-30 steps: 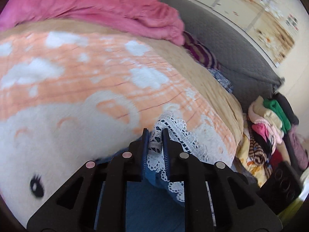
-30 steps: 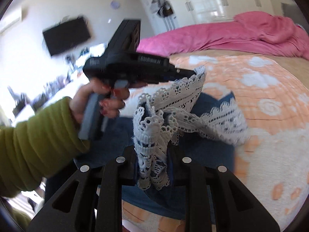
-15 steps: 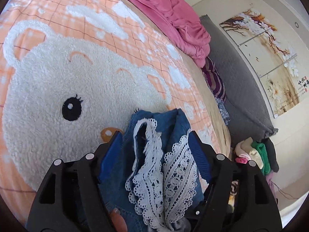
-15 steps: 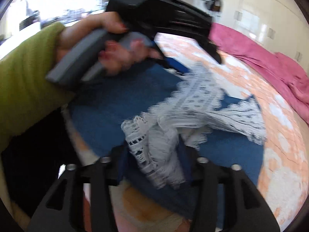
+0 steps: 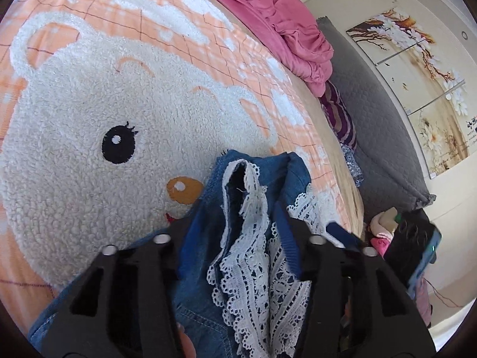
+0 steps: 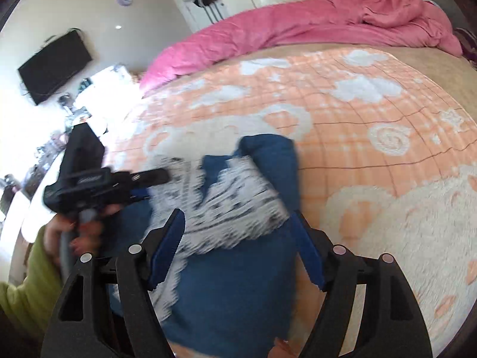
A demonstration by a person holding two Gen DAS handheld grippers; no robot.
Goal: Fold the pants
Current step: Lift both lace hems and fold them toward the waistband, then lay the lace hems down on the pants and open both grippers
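Blue denim pants (image 5: 205,313) with white lace hems (image 5: 253,268) lie folded on the bed. In the left wrist view a lace hem lies between the jaws of my left gripper (image 5: 235,223); the jaws are closing and the pads stand clear of the cloth. In the right wrist view my right gripper (image 6: 235,214) hangs over the pants (image 6: 238,292). Its jaws are opening wide, with the blurred lace (image 6: 238,197) loose between them. The left gripper (image 6: 161,176) shows there too, held by a hand in a green sleeve (image 6: 26,286) at the pants' left edge.
The pants rest on an orange bedspread with a fluffy white bear (image 5: 89,113). A pink duvet (image 6: 298,24) is heaped at the far side. A grey padded headboard (image 5: 372,119) and a pile of clothes (image 5: 384,223) lie to the right. A TV (image 6: 53,65) hangs on the wall.
Both grippers were shut on the lace hems a second ago and have let go. The hems have come down onto the pants. The left jaws opened wide, then narrowed; the right jaws kept widening.
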